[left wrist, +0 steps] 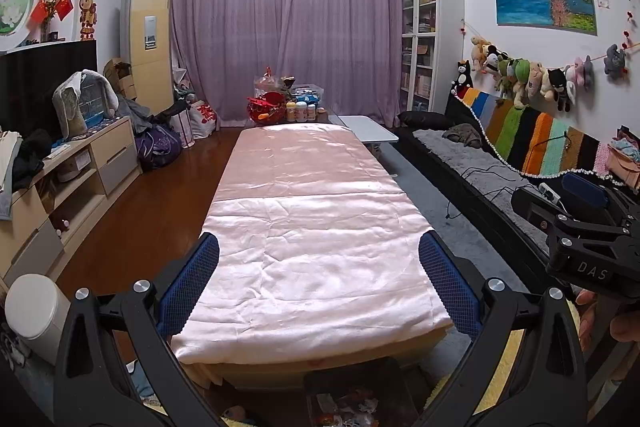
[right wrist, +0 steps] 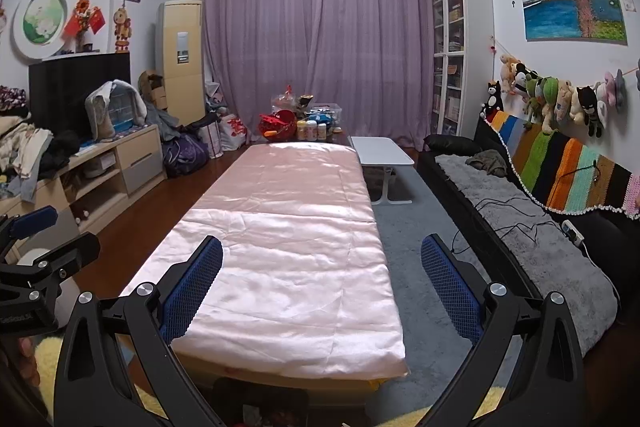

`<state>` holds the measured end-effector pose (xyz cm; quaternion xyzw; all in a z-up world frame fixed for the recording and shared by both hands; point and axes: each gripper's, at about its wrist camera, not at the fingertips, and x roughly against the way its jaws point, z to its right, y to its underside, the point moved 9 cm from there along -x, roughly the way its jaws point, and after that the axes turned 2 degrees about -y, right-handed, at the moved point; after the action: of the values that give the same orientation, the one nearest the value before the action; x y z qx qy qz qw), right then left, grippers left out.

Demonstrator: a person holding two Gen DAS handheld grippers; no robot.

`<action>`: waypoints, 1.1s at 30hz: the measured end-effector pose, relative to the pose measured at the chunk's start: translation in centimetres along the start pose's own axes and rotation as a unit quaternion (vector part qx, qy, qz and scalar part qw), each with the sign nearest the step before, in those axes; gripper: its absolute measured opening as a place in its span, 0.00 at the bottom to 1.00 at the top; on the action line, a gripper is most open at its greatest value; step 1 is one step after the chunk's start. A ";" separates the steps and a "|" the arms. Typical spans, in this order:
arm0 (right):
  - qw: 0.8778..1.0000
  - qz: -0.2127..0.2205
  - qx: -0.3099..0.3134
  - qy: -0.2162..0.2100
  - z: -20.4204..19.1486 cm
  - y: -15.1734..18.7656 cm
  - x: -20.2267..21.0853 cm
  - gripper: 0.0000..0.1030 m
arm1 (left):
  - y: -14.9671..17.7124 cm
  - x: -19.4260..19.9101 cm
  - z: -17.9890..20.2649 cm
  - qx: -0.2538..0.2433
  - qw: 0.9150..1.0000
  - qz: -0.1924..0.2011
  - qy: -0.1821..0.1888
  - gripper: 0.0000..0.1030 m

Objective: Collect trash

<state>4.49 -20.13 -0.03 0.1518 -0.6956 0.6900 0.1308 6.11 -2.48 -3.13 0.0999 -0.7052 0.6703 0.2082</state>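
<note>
Trash [left wrist: 352,407] bin, two gaping tools [left wrist: 319,285] [right wrist: 322,289]

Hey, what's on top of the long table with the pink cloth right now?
The pink cloth covers most of the long table; nothing sits on the cloth. At the far end stand a red basket, small jars and a clear box. The tabletop under the cloth is hidden.
</note>
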 end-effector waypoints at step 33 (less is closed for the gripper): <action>1.000 0.000 -0.003 0.002 -0.1 0.3 0.0 0.97 | 0.3 -0.1 0.3 -0.001 1.000 0.000 0.001 0.92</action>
<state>4.38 -20.04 -0.33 0.1500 -0.6972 0.6885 0.1322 6.00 -2.76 -3.47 0.0990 -0.7056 0.6697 0.2092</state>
